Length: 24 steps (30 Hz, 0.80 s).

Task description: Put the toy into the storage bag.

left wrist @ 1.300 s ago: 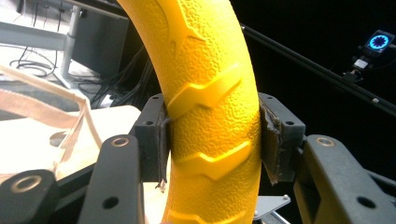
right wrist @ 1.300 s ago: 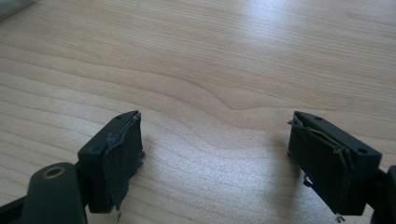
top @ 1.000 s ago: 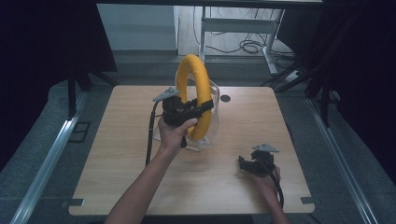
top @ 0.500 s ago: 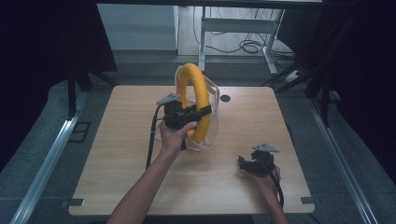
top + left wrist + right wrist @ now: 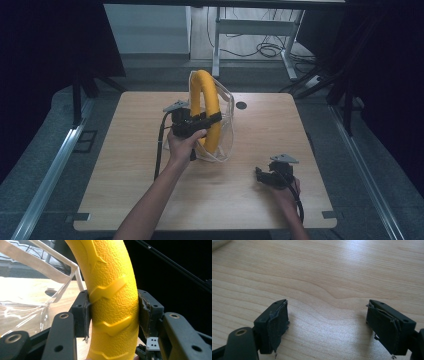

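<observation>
A thick yellow textured ring (image 5: 206,107) stands upright over the middle of the wooden table (image 5: 130,165), partly inside a clear plastic bag with white straps (image 5: 226,125). My left gripper (image 5: 197,121) is shut on the ring's lower side; up close its two pads press the yellow ring (image 5: 112,302) from both sides, with the bag (image 5: 30,307) to the left. My right gripper (image 5: 264,176) rests low near the table's front right, open, and its pads (image 5: 278,322) have only bare wood between them.
A small dark round hole (image 5: 241,105) sits in the table top behind the bag. Beyond the far edge stand a metal desk frame (image 5: 250,30) and cables on the floor. Dark curtains flank both sides.
My left gripper has carried the yellow ring a little toward the table's far side, lifting it higher out of the bag. The right gripper has stayed put.
</observation>
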Each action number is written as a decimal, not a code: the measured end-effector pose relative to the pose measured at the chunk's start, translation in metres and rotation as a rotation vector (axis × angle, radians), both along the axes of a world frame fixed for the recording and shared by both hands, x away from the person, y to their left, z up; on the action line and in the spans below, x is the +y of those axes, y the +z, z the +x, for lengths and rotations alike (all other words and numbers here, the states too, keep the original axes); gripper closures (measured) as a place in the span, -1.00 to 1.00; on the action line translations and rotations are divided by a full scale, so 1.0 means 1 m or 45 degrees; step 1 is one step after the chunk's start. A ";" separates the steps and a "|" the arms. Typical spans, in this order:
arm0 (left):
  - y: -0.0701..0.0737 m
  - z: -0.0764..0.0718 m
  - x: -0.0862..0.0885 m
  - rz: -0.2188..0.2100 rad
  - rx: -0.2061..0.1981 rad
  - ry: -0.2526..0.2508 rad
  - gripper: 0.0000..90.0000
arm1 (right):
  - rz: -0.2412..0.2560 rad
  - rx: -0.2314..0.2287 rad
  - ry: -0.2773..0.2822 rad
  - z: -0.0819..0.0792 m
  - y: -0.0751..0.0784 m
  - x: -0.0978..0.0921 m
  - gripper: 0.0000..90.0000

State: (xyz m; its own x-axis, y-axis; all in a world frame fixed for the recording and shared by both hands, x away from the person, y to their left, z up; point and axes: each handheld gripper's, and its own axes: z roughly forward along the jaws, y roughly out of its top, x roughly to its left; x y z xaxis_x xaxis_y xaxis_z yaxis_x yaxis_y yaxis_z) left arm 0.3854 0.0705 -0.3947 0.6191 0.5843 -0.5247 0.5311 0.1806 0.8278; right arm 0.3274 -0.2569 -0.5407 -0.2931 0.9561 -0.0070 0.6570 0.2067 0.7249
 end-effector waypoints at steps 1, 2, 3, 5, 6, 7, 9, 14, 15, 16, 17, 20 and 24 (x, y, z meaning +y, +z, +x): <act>0.000 0.000 0.000 0.001 0.001 0.002 0.11 | 0.002 -0.001 0.001 0.000 0.000 0.000 -0.60; 0.000 0.000 0.000 0.003 0.003 0.005 0.11 | 0.001 -0.001 0.002 0.000 0.000 0.000 -0.60; 0.001 0.000 -0.001 0.005 0.003 0.012 0.11 | 0.001 -0.001 0.001 0.000 0.000 0.000 -0.60; 0.001 0.001 -0.001 0.008 0.004 0.019 0.10 | -0.001 -0.001 0.001 0.000 0.000 0.000 -0.60; 0.001 0.001 -0.001 0.010 0.004 0.019 0.10 | 0.002 -0.001 0.001 0.000 0.000 0.000 -0.60; 0.001 0.001 -0.001 0.010 0.004 0.019 0.10 | 0.002 -0.001 0.001 0.000 0.000 0.000 -0.60; 0.002 0.000 0.000 0.024 -0.002 0.046 0.09 | 0.001 -0.002 0.002 0.000 0.000 0.000 -0.60; 0.003 -0.003 0.004 0.029 -0.008 0.041 -0.01 | 0.001 -0.002 0.002 0.000 0.000 0.000 -0.60; 0.004 -0.004 0.005 0.023 -0.006 0.039 -0.02 | 0.001 -0.002 0.002 0.000 0.000 0.000 -0.60; 0.005 -0.005 0.007 0.024 -0.010 0.036 -0.02 | 0.001 -0.002 0.002 0.000 0.000 0.000 -0.60; 0.005 -0.006 0.008 0.024 -0.008 0.031 -0.03 | 0.001 -0.002 0.002 0.000 0.000 0.000 -0.60; 0.007 -0.010 0.013 0.027 -0.017 0.026 -0.06 | 0.001 0.000 0.000 0.000 0.000 0.000 -0.60; 0.007 -0.016 0.022 0.067 -0.032 0.015 -0.09 | 0.003 -0.001 0.001 0.000 0.000 0.000 -0.60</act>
State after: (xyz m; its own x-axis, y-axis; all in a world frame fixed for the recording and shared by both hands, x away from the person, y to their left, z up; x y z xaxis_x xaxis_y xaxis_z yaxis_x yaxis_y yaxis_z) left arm 0.3692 0.0924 -0.3876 0.6249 0.6177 -0.4775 0.5080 0.1428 0.8495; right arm 0.3274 -0.2569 -0.5407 -0.2941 0.9558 -0.0051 0.6565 0.2058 0.7257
